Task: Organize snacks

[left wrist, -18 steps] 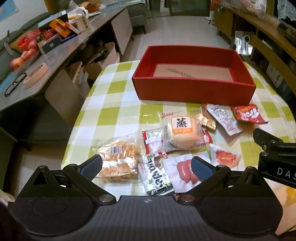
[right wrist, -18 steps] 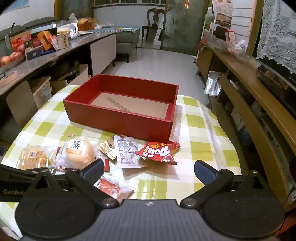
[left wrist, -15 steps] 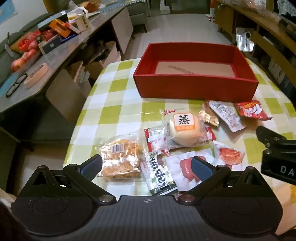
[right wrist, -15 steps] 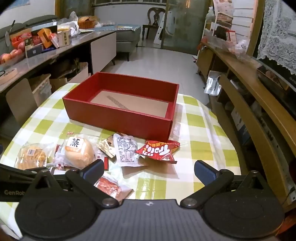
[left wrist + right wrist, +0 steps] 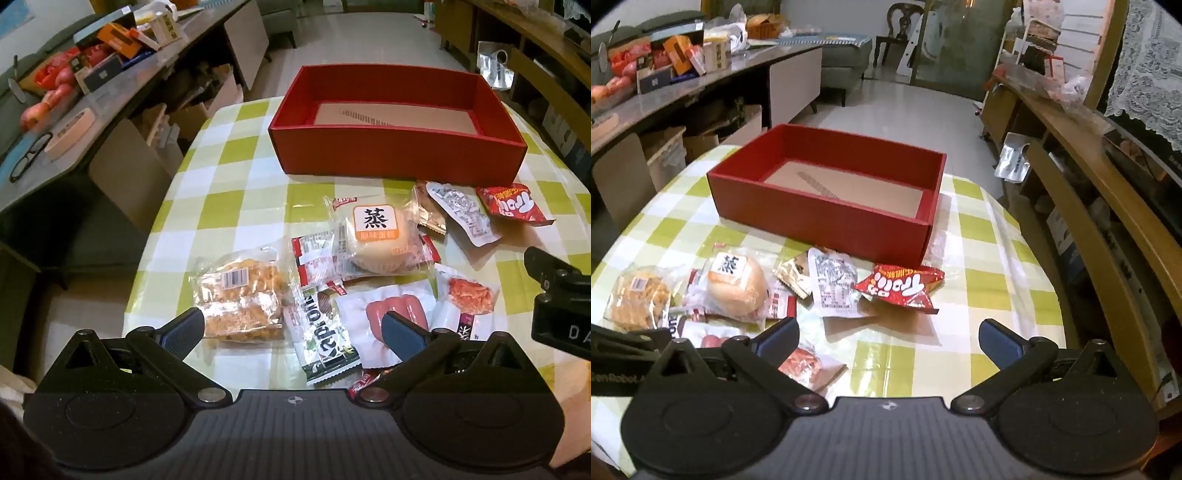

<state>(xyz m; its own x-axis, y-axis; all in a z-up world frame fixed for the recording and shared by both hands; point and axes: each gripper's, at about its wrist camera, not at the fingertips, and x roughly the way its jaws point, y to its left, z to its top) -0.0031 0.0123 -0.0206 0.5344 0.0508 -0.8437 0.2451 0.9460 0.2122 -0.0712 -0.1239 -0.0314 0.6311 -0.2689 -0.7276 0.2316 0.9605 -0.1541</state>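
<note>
Both tools hang wide open over the bench (image 5: 229,158), holding nothing. The left tool (image 5: 291,328) hovers above the snacks (image 5: 373,240), the right tool (image 5: 888,338) nearer the red chip bag (image 5: 901,286). The red box (image 5: 827,218) sits behind them.

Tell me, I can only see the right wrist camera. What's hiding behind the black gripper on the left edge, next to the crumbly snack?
Observer: A green seaweed packet lies there, right beside the crumbly snack bag.
Operator: Is that gripper holding anything?
Observer: No. The left gripper is wide open and is gripping nothing.
Operator: I see a bit of pink in a white packet. What is it?
Observer: Sausages. The left wrist view shows the sausage packet lying flat on the other side of the seaweed packet.
</note>
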